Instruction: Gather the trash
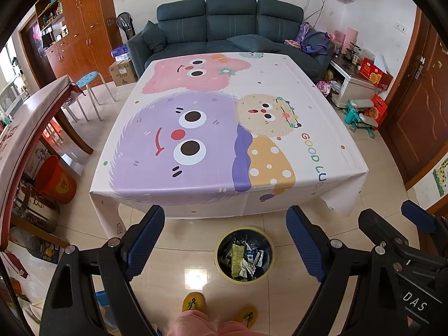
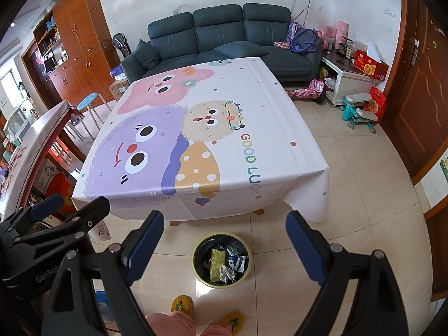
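A yellow-rimmed trash bin (image 1: 244, 253) with a black liner stands on the floor in front of the table; it also shows in the right wrist view (image 2: 221, 260). It holds several wrappers, among them a green packet (image 1: 236, 260) and crumpled white paper (image 2: 227, 273). My left gripper (image 1: 225, 240) is open and empty, held above the floor near the bin. My right gripper (image 2: 225, 243) is open and empty beside it. The right gripper's body shows at the right edge of the left wrist view (image 1: 403, 240); the left gripper's body shows at the left of the right wrist view (image 2: 50, 224).
A low table under a cartoon tablecloth (image 1: 224, 128) lies straight ahead. A blue sofa (image 1: 229, 28) stands behind it. A blue stool (image 1: 88, 79), a second table (image 1: 25, 128) and a red bucket (image 1: 56, 180) are at left. Toys and boxes (image 1: 364, 112) are at right. The person's slippers (image 1: 193, 302) are below.
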`<state>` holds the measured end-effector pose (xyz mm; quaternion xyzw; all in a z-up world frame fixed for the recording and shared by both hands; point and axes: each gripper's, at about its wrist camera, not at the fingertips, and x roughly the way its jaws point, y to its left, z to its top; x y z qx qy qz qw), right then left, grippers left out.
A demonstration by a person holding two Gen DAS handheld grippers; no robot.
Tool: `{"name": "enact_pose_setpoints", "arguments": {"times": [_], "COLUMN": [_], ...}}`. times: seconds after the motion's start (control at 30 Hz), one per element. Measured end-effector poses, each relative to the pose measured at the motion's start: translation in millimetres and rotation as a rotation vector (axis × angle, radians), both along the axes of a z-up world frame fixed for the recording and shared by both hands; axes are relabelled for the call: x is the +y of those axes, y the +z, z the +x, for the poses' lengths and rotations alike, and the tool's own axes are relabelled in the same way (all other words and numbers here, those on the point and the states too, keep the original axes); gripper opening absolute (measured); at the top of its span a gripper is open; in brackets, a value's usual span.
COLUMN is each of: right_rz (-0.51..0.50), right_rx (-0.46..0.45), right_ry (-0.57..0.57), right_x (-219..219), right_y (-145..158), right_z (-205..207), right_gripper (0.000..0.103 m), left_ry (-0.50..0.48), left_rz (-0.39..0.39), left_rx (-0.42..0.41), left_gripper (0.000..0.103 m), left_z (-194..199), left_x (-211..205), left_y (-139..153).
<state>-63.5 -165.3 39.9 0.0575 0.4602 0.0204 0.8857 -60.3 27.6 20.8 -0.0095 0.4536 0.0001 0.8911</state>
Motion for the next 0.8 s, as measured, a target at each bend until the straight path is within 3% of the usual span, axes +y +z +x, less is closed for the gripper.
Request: {"name": "enact_pose_setpoints", "arguments": {"times": [0.8], "right_rz": [-0.003], "right_rx": [-0.004], "right_ry": [0.020], "right_x": [1.5], "right_y": [0.4], "right_z": [1.0], "right_gripper": [0.090], "left_ry": [0.029], "left_rz": [-0.001], "left_rx": [0.005], "left_gripper": [0.087], "left_z": [-4.4], "left_x": [3.3], "left_y": [-4.2]}}
